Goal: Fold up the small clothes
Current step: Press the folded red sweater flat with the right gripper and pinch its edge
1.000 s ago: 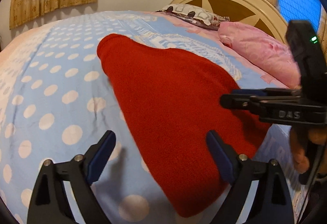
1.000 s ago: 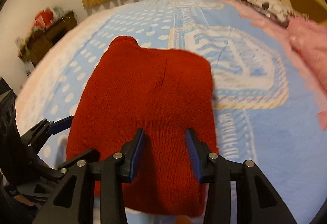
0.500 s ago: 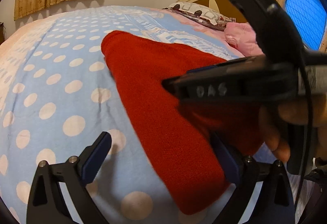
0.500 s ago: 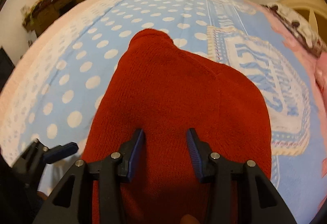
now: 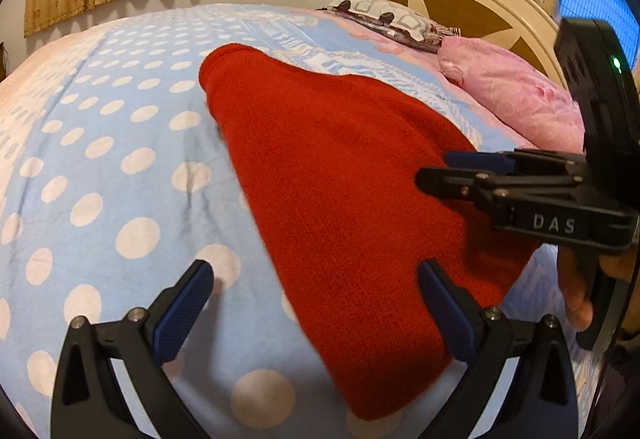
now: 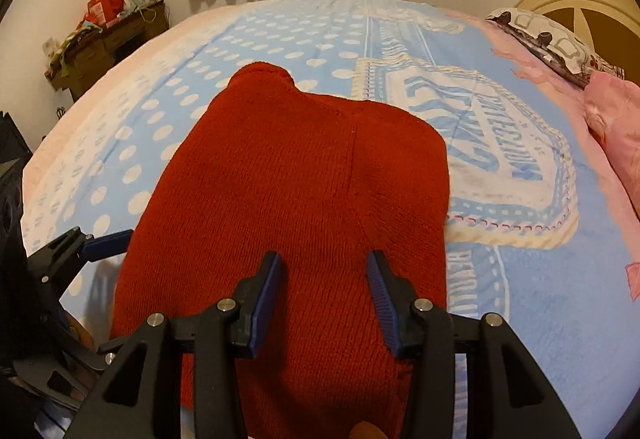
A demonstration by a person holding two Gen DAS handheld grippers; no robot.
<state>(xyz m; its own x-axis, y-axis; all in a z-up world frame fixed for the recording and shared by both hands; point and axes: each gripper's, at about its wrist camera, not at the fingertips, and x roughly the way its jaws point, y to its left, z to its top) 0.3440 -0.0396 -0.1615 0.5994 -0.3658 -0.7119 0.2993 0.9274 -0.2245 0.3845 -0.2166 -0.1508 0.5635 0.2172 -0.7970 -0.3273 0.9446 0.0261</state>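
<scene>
Now the red knitted garment (image 6: 296,207) lies spread flat on the bed (image 6: 540,299), on the blue cover with white dots, with one narrow end pointing toward the far side and its wide near edge close to the person. Both hand-held grippers are above this near edge, and neither one holds the cloth. The left hand-held gripper (image 5: 316,303) has just been opening its jaws and they stand wide apart; the left edge of the garment lies between them below, but the pads do not press on it. The right hand-held gripper (image 6: 326,295) hangs over the middle of the near edge with its jaws partly apart and only cloth underneath, so it is released too. I judge that the step in hand is the approach for a first fold: the garment looks flattened and no fold shows yet. The next move calls for each hand-held gripper to go down to the near edge, to pinch the knit, and then to carry that edge toward the far end. The knit seems soft and thick, so a shallow pinch may slip.
</scene>
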